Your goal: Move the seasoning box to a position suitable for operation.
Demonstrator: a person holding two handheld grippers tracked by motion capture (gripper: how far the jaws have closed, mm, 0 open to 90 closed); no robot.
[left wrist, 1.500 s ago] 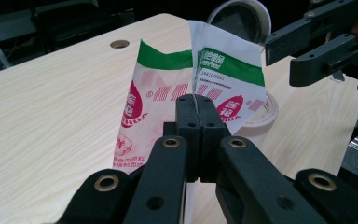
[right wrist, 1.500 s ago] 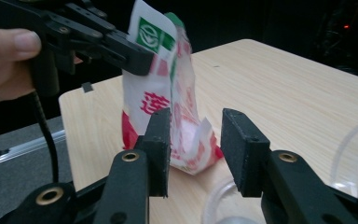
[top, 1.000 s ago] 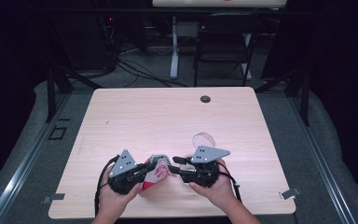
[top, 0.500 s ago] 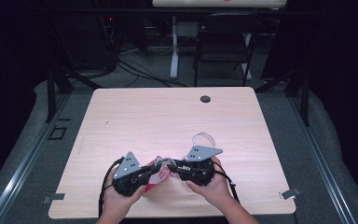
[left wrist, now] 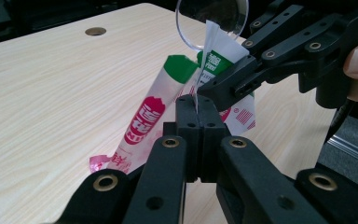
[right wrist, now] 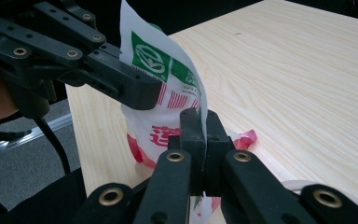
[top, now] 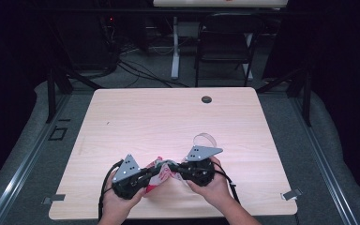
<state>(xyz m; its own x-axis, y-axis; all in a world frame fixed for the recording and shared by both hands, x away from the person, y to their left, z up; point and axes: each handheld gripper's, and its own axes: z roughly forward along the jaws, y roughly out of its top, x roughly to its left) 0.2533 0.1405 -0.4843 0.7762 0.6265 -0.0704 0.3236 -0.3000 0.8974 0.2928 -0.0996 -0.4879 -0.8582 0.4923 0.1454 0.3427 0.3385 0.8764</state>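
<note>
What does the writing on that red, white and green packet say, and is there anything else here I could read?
plastic packet: large red characters on white, seemingly Chinese, too distorted by folds to read.
Green band at the packet's top: a white round logo and small white print, too blurred to read.
Small red print beside the left gripper and the right gripper, both clamped on the packet: unreadable.
table: no writing.
</note>
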